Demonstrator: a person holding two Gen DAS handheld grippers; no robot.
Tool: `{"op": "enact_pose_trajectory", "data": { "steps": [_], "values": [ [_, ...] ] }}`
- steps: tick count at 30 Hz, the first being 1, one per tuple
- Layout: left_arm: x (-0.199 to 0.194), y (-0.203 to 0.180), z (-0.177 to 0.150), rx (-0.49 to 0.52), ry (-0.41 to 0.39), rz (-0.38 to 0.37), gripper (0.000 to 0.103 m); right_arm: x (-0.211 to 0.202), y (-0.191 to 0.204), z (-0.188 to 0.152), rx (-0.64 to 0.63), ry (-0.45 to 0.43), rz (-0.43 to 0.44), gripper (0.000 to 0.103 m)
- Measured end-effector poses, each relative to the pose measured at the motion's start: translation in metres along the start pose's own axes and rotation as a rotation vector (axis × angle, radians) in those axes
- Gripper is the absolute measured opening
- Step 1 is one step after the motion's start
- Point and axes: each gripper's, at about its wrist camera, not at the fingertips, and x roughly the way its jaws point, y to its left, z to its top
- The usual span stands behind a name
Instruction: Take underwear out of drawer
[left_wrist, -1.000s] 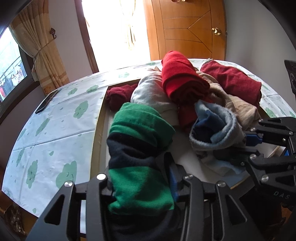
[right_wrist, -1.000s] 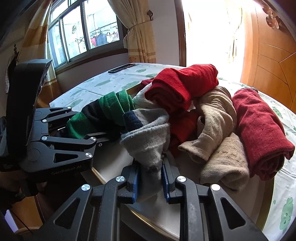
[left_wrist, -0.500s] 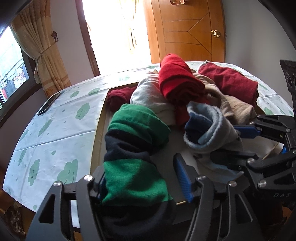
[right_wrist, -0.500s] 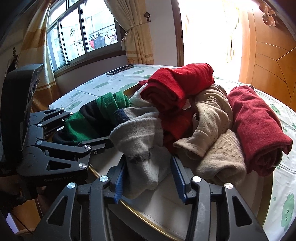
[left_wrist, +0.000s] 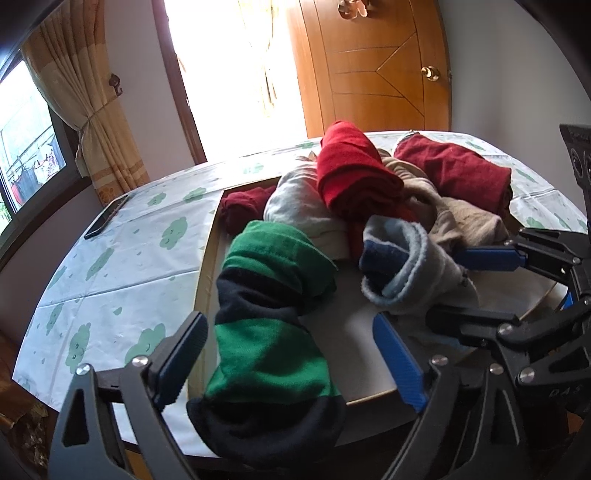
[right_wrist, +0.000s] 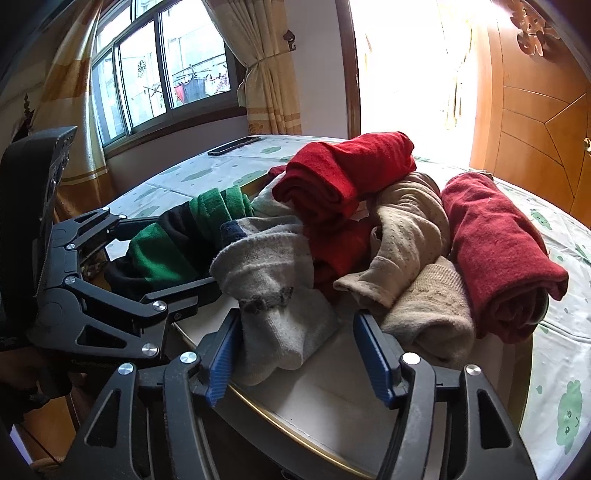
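A dark phone (left_wrist: 106, 217) is lying far left on the cloud-printed tablecloth (left_wrist: 122, 258), well apart from everything else; just right of it the shallow drawer (left_wrist: 207, 266) is sitting on the cloth, its pale wooden rim showing along the left side. The left gripper (left_wrist: 291, 354) is reaching over the drawer's near edge with its blue-padded fingers (left_wrist: 397, 363) spread wide; a green and navy striped roll (left_wrist: 269, 314) is lying between them, its dark end hanging over the rim, and neither pad is pressing it. Behind that roll a small maroon bundle (left_wrist: 242, 210) is resting against the drawer's back left corner, and a pale grey roll (left_wrist: 306, 210) is leaning beside it; a bright red roll (right_wrist: 343, 173) is perching on top of the heap. To the right, the right gripper (right_wrist: 295, 354) is hovering at the near rim with its fingers (right_wrist: 376, 363) parted wide; a grey sock-like piece with a navy band (right_wrist: 273, 280) is lying between them, its toe end drooping over the edge, touching the left pad or nearly so, which I cannot tell for certain. Further right, two beige knitted pieces (right_wrist: 410, 251) are slumping together; at the far right a dark red roll (right_wrist: 495, 251) is lying along the drawer's right side, touching the beige ones. All the underwear is sitting in the drawer.
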Motion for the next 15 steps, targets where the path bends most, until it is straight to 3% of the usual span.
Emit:
{"op": "enact_pose_trajectory", "data": {
  "steps": [15],
  "values": [
    [-0.011,-0.003,-0.004,-0.012,-0.034,0.016,0.096,-0.007,0.000,-0.004,-0.002,-0.015,-0.006,0.069]
  ]
}}
